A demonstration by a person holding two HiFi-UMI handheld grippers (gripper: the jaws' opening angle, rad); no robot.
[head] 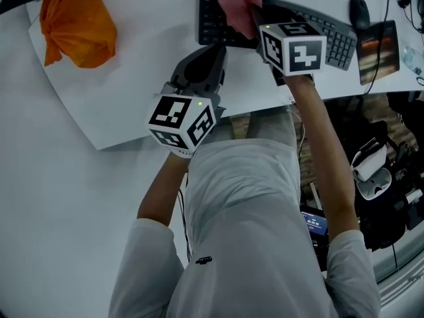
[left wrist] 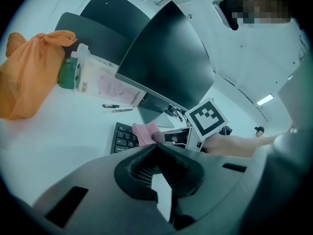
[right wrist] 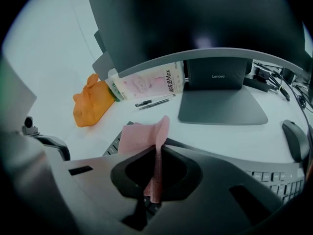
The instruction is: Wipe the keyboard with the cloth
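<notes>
The right gripper [right wrist: 157, 148] is seen in its own view to be clamped on the pink cloth [right wrist: 142, 136]. A fold is pinched between the closed jaws, and the rest is spread ahead over the keys. Only in the head view can the cloth be placed on the left part of the keyboard [head: 213, 25], which lies close to the front edge of the white table [head: 99, 91].

The left gripper [left wrist: 157, 146] is shown in its own view with the jaw tips brought together and nothing held between them. In the head view it is found near the table's front edge, just in front of the keyboard's left end.

Two pens [right wrist: 154, 102], a printed packet [right wrist: 146, 84] and a monitor stand [right wrist: 222, 104] behind the keyboard are shown only by the gripper views.

An orange bag [head: 76, 22] is knotted shut, so its contents cannot be told. Bare table is left between the bag and the keyboard. A mouse [head: 359, 10] is set near the keyboard's right end.
</notes>
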